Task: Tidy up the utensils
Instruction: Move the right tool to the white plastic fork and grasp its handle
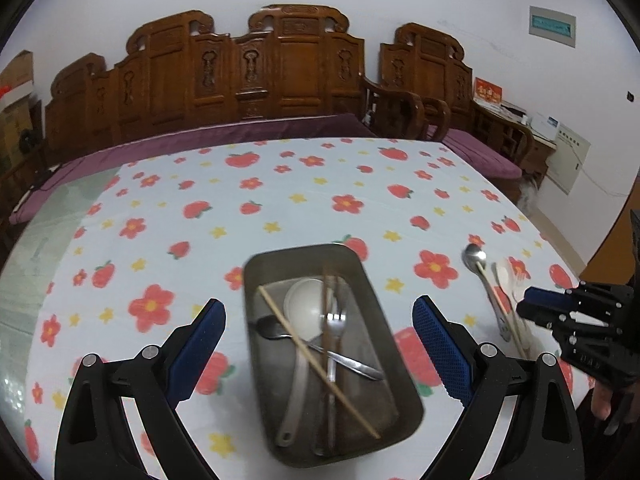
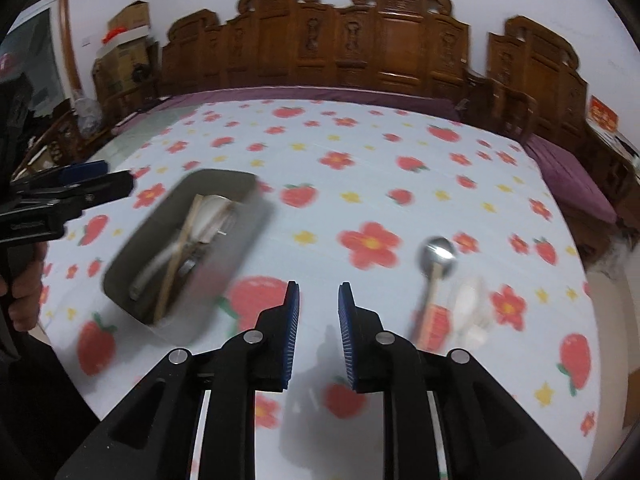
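Observation:
A grey metal tray (image 1: 256, 268) lies on the flowered tablecloth and holds a white ladle (image 1: 304, 308), a fork (image 1: 334, 320), a dark spoon (image 1: 272, 328) and chopsticks (image 1: 320, 368). My left gripper (image 1: 320, 320) is wide open, one finger on each side of the tray, above it. To the tray's right lie a metal spoon (image 1: 474, 258), a white plastic spoon (image 1: 506, 276) and chopsticks (image 1: 516, 328). My right gripper (image 2: 319, 300) is open and empty above the cloth, between the tray (image 2: 236, 240) and the metal spoon (image 2: 436, 254). It also shows in the left wrist view (image 1: 540, 302).
A carved wooden bench (image 1: 248, 76) with purple cushions stands behind the table. Bare glass tabletop (image 1: 44, 232) shows at the left of the cloth. Cardboard boxes (image 2: 128, 28) are stacked at the far left.

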`<state>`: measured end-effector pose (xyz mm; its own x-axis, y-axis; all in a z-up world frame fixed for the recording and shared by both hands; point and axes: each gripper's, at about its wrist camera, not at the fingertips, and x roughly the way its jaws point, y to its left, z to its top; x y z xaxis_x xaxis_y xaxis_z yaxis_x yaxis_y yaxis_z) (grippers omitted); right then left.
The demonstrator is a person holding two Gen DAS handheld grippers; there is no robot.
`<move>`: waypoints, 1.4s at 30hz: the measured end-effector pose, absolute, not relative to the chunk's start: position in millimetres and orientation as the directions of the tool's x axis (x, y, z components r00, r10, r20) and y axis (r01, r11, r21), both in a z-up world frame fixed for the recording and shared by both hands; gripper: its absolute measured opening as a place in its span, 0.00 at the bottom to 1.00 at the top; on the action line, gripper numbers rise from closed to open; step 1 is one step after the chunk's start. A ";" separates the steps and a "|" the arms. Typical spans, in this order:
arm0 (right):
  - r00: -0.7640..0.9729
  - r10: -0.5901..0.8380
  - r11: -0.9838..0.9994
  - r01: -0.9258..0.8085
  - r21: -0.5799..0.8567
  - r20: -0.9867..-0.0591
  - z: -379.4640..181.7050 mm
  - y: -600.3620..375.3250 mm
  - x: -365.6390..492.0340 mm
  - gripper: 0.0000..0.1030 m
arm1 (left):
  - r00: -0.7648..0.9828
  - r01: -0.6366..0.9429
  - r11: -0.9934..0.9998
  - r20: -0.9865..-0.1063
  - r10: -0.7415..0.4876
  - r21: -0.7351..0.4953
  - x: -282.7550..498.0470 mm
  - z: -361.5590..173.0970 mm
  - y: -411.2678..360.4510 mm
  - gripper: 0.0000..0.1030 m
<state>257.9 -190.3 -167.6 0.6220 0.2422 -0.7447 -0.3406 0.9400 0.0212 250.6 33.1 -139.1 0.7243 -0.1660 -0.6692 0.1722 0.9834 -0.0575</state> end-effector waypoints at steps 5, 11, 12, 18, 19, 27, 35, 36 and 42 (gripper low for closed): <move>0.639 0.181 0.962 -0.272 0.001 -0.747 -172.0 -231.9 259.9 0.21 | 0.721 0.192 0.979 -0.667 -0.186 -0.065 249.7 -141.7 14.2 0.88; 0.652 0.130 0.984 -0.177 0.016 -0.747 -184.1 -272.5 271.8 0.21 | 0.719 0.220 0.973 -0.662 -0.212 -0.072 245.2 -146.0 -10.9 0.88; 0.650 0.125 0.986 -0.168 0.019 -0.750 -187.3 -275.9 273.7 0.21 | 0.718 0.226 0.972 -0.663 -0.214 -0.068 243.9 -147.5 -15.6 0.88; 0.612 0.100 0.992 -0.123 0.030 -0.784 -219.3 -286.4 279.9 0.21 | 0.703 0.265 0.963 -0.674 -0.226 -0.047 237.4 -156.8 -37.8 0.88; 0.604 0.100 0.992 -0.119 0.035 -0.790 -222.8 -287.5 280.5 0.21 | 0.700 0.272 0.961 -0.676 -0.229 -0.043 236.0 -158.3 -42.2 0.88; 0.561 0.120 0.993 -0.086 0.087 -0.819 -242.7 -290.1 287.9 0.29 | 0.689 0.321 0.947 -0.684 -0.241 -0.010 227.2 -167.4 -68.4 0.88; 0.550 -0.006 0.994 -0.090 -0.067 -0.835 -252.1 -279.9 286.1 0.30 | 0.671 0.335 0.942 -0.702 -0.239 -0.001 225.6 -177.3 -78.0 0.88; 0.547 -0.003 0.995 -0.085 -0.059 -0.837 -252.0 -282.0 286.4 0.30 | 0.670 0.336 0.942 -0.703 -0.240 -0.002 225.3 -178.2 -79.0 0.88; 0.535 -0.005 0.995 -0.083 -0.058 -0.845 -251.1 -292.9 287.4 0.07 | 0.662 0.349 0.937 -0.707 -0.250 -0.005 224.9 -180.6 -88.7 0.88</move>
